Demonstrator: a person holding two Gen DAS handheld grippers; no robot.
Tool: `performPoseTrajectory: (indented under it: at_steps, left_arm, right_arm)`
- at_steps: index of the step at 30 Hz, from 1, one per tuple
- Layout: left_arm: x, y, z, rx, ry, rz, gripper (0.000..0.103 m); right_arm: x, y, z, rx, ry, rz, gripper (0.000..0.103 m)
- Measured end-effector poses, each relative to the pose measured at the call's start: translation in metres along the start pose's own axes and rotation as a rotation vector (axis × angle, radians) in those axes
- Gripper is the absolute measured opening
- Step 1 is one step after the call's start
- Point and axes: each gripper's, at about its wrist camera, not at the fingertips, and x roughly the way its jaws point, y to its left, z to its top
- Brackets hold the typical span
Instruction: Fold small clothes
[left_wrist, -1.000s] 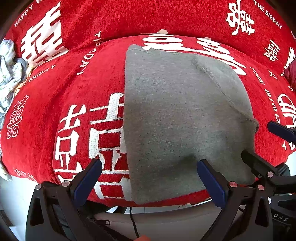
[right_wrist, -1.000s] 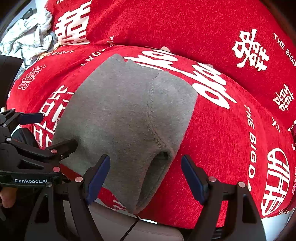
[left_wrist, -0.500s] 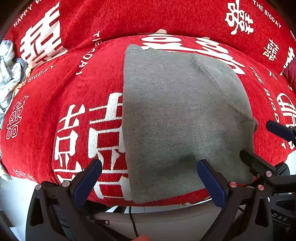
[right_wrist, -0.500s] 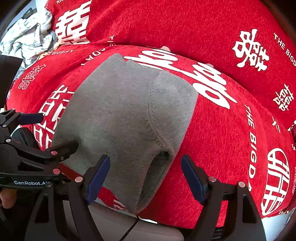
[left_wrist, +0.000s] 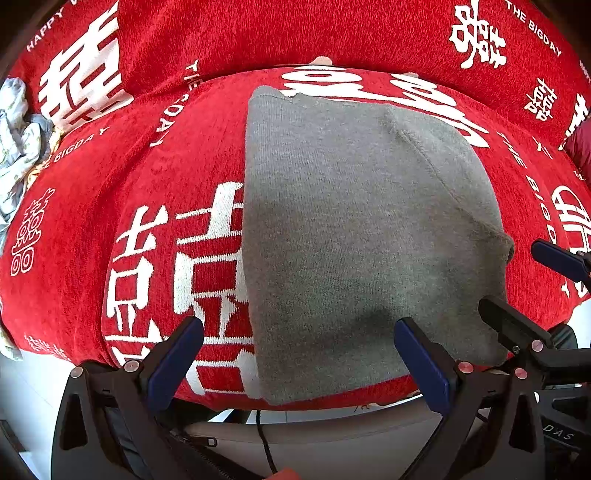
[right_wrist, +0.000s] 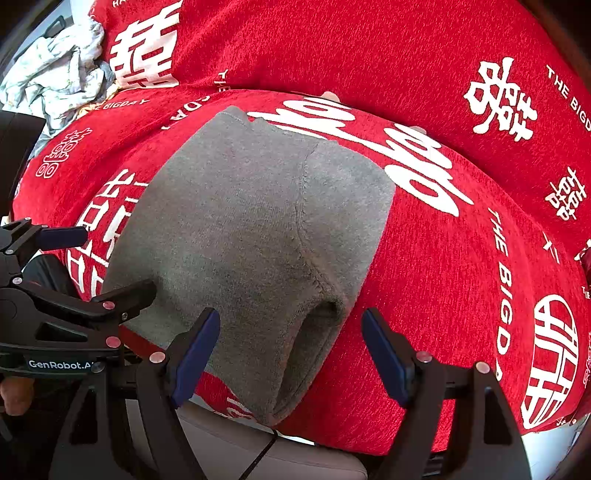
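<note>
The gray cloth (left_wrist: 362, 236) lay folded on the red blanket (left_wrist: 110, 206); the left gripper (left_wrist: 299, 354) and right gripper (right_wrist: 291, 350) hung at its near edge, fingers spread wide, holding nothing.

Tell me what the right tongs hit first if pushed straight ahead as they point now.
Most likely the gray knit garment: its near folded edge lies between the open right tongs, spread on the red cover. Depth is unclear, so they may pass just above it.
</note>
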Motion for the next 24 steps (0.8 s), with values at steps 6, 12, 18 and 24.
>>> performPoseTrajectory:
  at_steps: [6, 12, 18, 24]
  left_arm:
    - [0.001, -0.0007, -0.0004, -0.003, 0.002, -0.004, 0.103]
    - [0.0019, 0.0006, -0.0014, -0.001, 0.004, -0.007, 0.103]
    - [0.0022, 0.0032, -0.0019, -0.001, 0.007, -0.012, 0.103]
    - [0.0025, 0.0045, -0.0027, 0.001, 0.011, -0.014, 0.103]
  right_arm:
    - [0.0, -0.0002, -0.0001, -0.001, 0.0, -0.001, 0.081]
    - [0.0, 0.0001, -0.0002, -0.001, 0.0, 0.0, 0.081]
    - [0.0, 0.0007, -0.0002, 0.001, 0.001, 0.0, 0.081]
    - [0.002, 0.0013, -0.0034, 0.0, 0.005, 0.0, 0.081]
